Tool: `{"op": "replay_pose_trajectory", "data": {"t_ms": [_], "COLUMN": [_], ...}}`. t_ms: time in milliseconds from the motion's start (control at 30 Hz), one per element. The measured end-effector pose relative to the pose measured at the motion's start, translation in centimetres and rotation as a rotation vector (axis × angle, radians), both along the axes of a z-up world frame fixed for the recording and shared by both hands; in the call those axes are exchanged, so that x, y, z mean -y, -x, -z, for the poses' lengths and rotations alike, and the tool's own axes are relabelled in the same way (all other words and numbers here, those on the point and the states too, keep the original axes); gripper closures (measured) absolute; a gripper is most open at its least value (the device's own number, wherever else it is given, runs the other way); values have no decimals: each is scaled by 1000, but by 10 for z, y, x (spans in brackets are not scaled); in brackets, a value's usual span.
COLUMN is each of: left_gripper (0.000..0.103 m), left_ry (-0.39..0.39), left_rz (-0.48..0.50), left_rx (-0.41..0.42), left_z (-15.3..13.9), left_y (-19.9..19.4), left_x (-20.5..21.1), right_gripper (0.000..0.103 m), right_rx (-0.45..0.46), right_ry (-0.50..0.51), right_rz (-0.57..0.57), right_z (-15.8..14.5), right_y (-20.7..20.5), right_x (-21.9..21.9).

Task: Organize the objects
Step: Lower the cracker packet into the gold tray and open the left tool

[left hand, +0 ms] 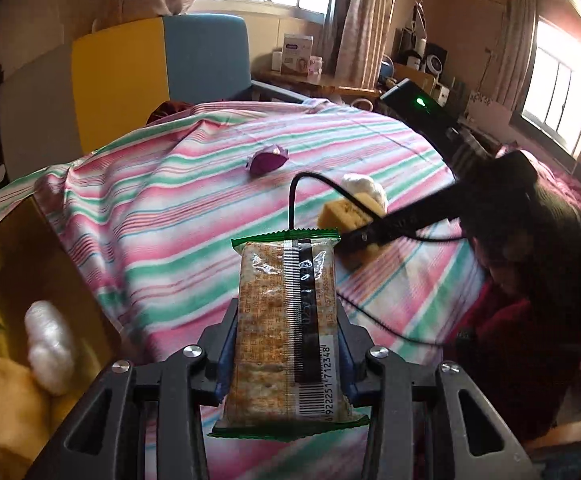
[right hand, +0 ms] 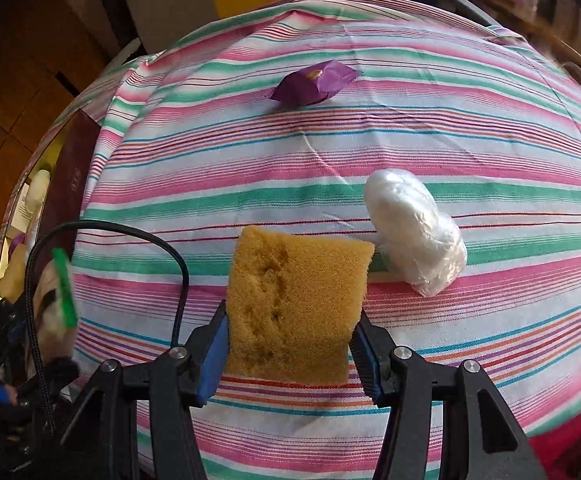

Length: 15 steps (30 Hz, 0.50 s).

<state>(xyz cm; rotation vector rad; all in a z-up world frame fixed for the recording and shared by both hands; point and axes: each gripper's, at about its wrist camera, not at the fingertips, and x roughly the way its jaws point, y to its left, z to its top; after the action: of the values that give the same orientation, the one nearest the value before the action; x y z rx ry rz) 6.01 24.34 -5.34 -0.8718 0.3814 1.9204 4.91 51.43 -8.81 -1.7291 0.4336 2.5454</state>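
Left gripper [left hand: 286,354]: fingers clamped on both long sides of a clear-wrapped rectangular cracker pack with green crimped ends [left hand: 286,328], barcode face up, held lengthwise above the pink, green and white striped cloth covering the table [left hand: 178,208]. Right gripper [right hand: 290,344]: blue-padded fingers [right hand: 212,354] squeezing a yellow porous sponge block [right hand: 296,304], lifted over the same cloth; seen from the left wrist camera at 2 o'clock of the cracker pack, sponge [left hand: 344,212] in its dark fingers. At 1 o'clock of the sponge, just beside it on the cloth, a white lump wrapped in clear plastic film [right hand: 414,232]. At 12 o'clock, well apart toward the far edge, a small purple foil-wrapped packet [right hand: 314,82]. At 9 o'clock in the left wrist view, an open box with a yellow interior [left hand: 42,264], holding another film-wrapped white lump [left hand: 50,348] among other items too blurred to name. Black cable [right hand: 130,236] looping at 9 o'clock of the sponge.
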Motion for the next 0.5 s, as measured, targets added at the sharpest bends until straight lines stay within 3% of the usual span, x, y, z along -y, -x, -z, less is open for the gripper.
{"op": "replay_pose_trajectory", "data": {"t_ms": [333, 400, 500], "left_gripper": [62, 62, 62], "left_ry": [-83, -107, -157], "left_rz": [-95, -159, -307], "left_rx": [-56, -46, 38], "left_z": [-48, -56, -61], "left_y": [2, 14, 52], "left_x": [86, 105, 131], "right_gripper": [46, 46, 45], "right_rx": [6, 7, 8], "right_ry": [-43, -52, -68], "right_rz": [-25, -28, -35], "right_z": [1, 1, 1], "right_y": [2, 3, 3], "right_x": [6, 8, 10]}}
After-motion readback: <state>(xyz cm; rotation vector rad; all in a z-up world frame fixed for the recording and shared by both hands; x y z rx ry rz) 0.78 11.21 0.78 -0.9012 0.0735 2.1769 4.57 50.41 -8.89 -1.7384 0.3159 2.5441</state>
